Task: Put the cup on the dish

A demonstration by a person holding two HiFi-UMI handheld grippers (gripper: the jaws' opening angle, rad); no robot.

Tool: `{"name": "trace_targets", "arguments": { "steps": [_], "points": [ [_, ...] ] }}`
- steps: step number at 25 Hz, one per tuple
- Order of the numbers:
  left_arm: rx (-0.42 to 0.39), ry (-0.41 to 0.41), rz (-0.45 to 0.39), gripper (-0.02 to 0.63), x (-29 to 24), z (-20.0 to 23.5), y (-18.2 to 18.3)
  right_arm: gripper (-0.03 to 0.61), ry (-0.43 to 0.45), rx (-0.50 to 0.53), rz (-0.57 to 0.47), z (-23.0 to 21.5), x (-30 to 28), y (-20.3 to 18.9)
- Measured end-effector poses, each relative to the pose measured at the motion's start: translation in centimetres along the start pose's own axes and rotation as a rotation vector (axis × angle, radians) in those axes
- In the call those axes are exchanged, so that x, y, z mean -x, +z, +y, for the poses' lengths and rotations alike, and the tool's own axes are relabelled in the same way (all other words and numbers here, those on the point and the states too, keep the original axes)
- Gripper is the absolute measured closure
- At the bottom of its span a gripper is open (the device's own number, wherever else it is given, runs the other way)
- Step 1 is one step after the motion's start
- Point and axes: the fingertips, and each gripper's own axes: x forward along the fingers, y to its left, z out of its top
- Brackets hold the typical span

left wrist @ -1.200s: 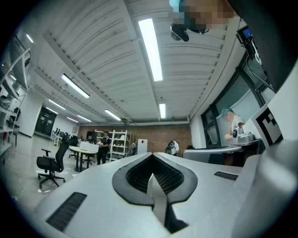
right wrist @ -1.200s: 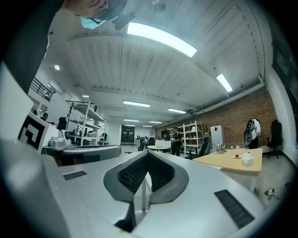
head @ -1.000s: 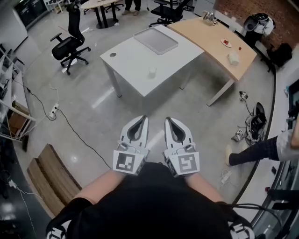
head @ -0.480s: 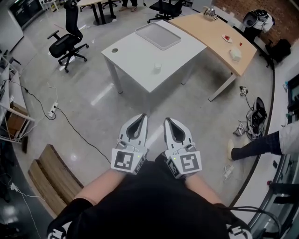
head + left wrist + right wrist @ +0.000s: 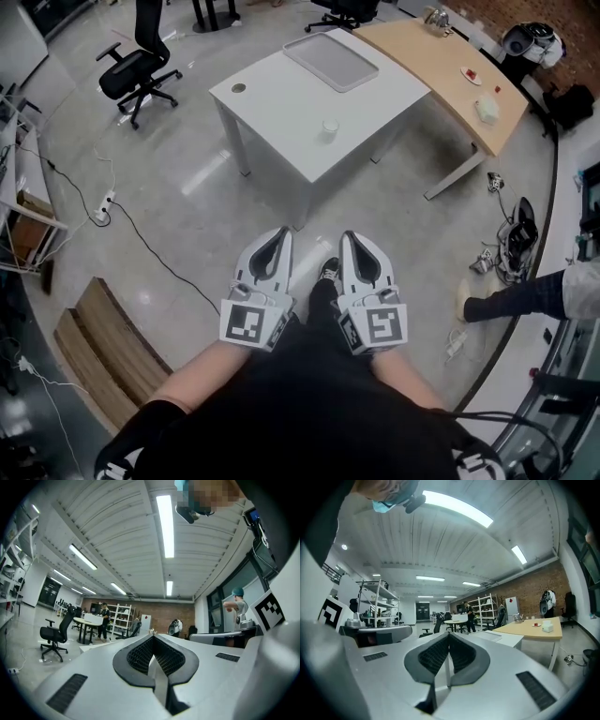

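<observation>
A small white cup [image 5: 330,127] stands near the front edge of a white table [image 5: 281,103], well ahead of me. At that table's far end lies a flat grey tray-like dish [image 5: 332,62]. My left gripper [image 5: 280,233] and right gripper [image 5: 350,238] are held side by side close to my body, over the floor, far short of the table. In both gripper views the ribbed pads meet with nothing between them: the left gripper [image 5: 153,637] and the right gripper [image 5: 449,634] are shut and empty.
A curved wooden desk [image 5: 441,58] with small items adjoins the white table on the right. A black office chair [image 5: 131,70] stands at the left, cables [image 5: 141,239] run over the floor, a wooden pallet [image 5: 94,342] lies at lower left, and a person's leg [image 5: 520,296] reaches in from the right.
The table and cup have slid lower and nearer in the head view as I walk toward them. Both grippers stay shut, side by side.
</observation>
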Motion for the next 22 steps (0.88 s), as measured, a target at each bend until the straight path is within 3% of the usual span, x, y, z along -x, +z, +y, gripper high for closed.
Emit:
{"name": "trace_targets", "arguments": {
  "steps": [8,16,22],
  "points": [
    [0.013,0.018,0.045,0.607,-6.3,2.5,-2.4,0.566,0.008,-0.017,0.040,-3.8,-6.7,-1.9],
    [-0.001,0.050,0.063,0.607,-18.4,4.3,-2.9,0.566,0.042,-0.018,0.045,-12.6,-16.0,-0.9],
    [-0.024,0.117,0.093,0.607,-27.4,5.0,-3.5,0.566,0.111,-0.015,0.052,-19.0,-22.4,-0.6]
  ]
}}
